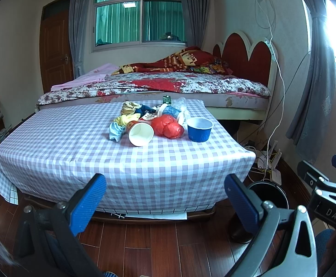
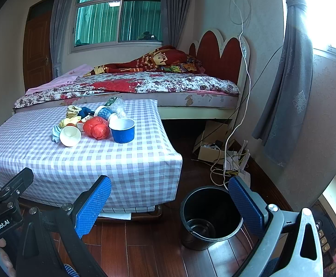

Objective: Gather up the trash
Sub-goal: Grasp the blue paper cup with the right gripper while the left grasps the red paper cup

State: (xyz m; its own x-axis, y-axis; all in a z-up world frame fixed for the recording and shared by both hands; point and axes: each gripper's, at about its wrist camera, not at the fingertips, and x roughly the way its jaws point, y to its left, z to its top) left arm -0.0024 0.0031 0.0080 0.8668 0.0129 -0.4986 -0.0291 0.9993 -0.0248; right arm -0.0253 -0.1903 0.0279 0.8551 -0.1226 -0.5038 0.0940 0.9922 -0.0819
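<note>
So the trash is all bunched up in one pile on the table with the lilac checked cloth (image 1: 121,161), toward its far side, the side nearest the bed (image 1: 158,85). Using the blue paper bowl (image 1: 199,129) as the anchor: it stands upright at the right end of the pile. Right beside it on the left is a crumpled red plastic bag (image 1: 167,126), touching or as good as. Left of the bag lies a white paper cup (image 1: 141,134) tipped on its side, mouth facing the camera. Left of that cup there's a light blue and yellow wad of cloth or wrapper (image 1: 119,127), can't tell which. Behind the bowl, a blue-printed cup (image 1: 170,112) lies on its side, with some clear crinkled plastic (image 1: 181,104) and a small green box (image 1: 167,99) behind it.

On the wood floor, off the table's right corner and well below the bowl, stands a black bin (image 2: 210,217), open top; it looks empty inside.

Both tongs hang in front of the table, well short of the pile. The left gripper (image 1: 165,204) has its blue pads spread wide with nothing between them. Same for the right gripper (image 2: 169,205): wide apart, holding nothing, its right pad over the bin's rim in the right wrist view.
</note>
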